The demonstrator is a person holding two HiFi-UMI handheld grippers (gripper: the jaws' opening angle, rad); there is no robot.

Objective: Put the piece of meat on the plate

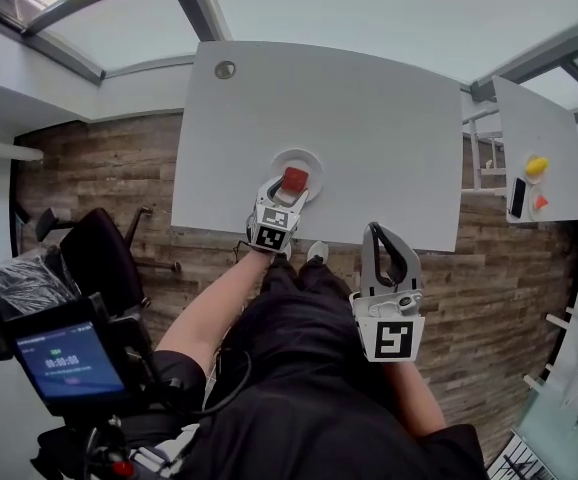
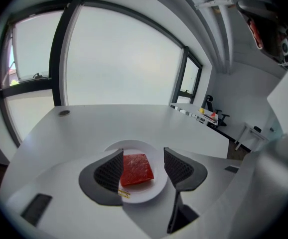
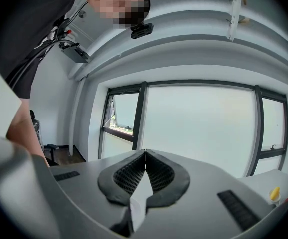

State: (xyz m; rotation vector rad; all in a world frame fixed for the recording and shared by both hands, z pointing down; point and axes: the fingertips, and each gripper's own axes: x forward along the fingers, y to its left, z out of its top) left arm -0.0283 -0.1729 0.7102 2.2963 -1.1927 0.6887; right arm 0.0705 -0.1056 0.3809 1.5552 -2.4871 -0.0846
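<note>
**One piece of meat [image 2: 136,169] on the plate [image 2: 145,197], left gripper [image 2: 143,156] spread around it**

Near the front edge of the white table [image 1: 369,118], the round white plate carries the red meat, which lies flat. The left gripper hangs over it with its jaws apart and the near-square slab between them, its slightly longer side running along the jaws. The slab lies close to the left pad [image 2: 109,171] and clear of the other. The task looks all but done, and a straight lift away should suffice. The right gripper [image 3: 145,156], jaws pressed together on nothing, is held well back off the table.
</note>
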